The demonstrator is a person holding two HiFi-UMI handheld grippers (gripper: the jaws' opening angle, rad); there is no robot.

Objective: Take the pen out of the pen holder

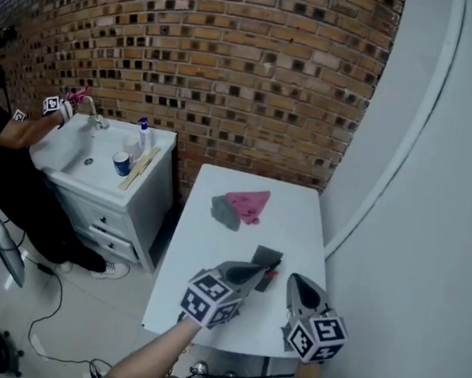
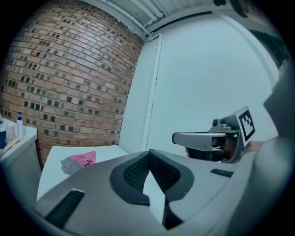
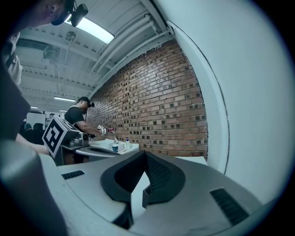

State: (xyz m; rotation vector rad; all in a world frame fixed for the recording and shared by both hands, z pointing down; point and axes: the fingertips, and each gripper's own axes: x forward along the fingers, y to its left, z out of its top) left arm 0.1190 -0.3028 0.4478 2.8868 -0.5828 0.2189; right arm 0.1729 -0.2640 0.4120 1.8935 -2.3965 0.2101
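Tongs shut and empty on both sides: left tongs (image 1: 257,271) and right tongs (image 1: 293,280), smooth grey plastic with black ribbed pads, hover over the near end of a plain white desk (image 1: 212,253). Just beyond the left tongs sits the dark, boxy pen holder (image 1: 267,256), with a red pen (image 1: 274,272) showing at its near edge. Farther off lie a crumpled pink cloth (image 1: 251,203) and a grey cloth (image 1: 224,212), and a rough brick wall (image 1: 234,57) stands behind.

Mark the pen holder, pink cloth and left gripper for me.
pen holder (image 1: 267,257): head view, its dark upper face.
pink cloth (image 1: 249,204): head view, middle of the fabric.
left gripper (image 1: 259,270): head view, at its fingertips.
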